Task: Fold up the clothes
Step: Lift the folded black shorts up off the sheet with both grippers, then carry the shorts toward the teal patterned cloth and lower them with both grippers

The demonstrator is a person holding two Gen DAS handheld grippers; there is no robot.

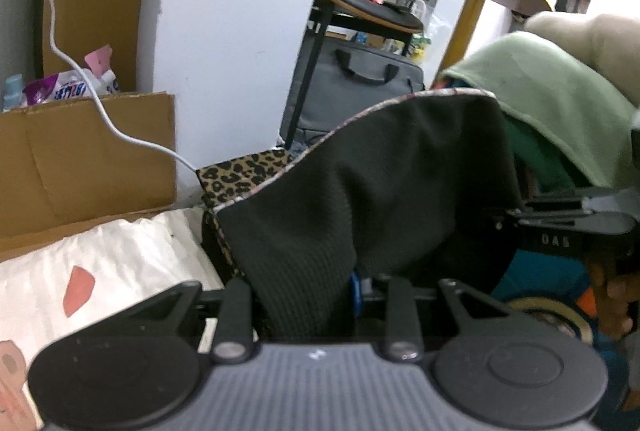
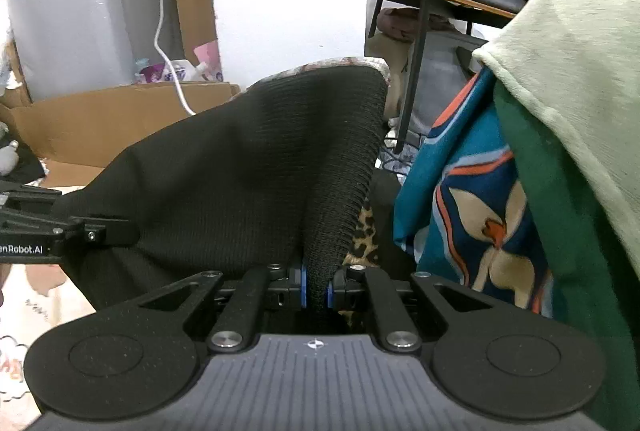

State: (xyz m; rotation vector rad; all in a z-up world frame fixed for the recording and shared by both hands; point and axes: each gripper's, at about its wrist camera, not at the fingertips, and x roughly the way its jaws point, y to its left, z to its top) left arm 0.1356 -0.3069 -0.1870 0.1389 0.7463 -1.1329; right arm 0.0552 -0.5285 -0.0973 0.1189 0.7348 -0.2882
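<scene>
Black ribbed knit garment with a leopard-print outer side (image 2: 240,167) is hanging raised between my two tools, above a white bed sheet with pink printed shapes (image 1: 100,271). I am clenching my right tool (image 2: 316,285) on a bunched fold of it, the knit pressed between the blue pads (image 2: 303,283). I am holding my left tool (image 1: 308,295) on another part of the same cloth; the fabric is running down into the jaws and hiding the gap, with only one blue pad showing beside it, so it looks gripped there. In the right wrist view my left tool is reaching in from the left edge and meeting the garment's lower left side. The leopard print (image 1: 244,175) is showing along the turned-over edge and below the fold. A pale green fleece blanket (image 2: 572,63) is draping over a teal cloth with an orange and cream flower pattern (image 2: 472,207) just beside the garment on the right. A brown cardboard box (image 1: 84,159) is standing behind the bed, with a white cable (image 1: 100,111) trailing across it.
</scene>
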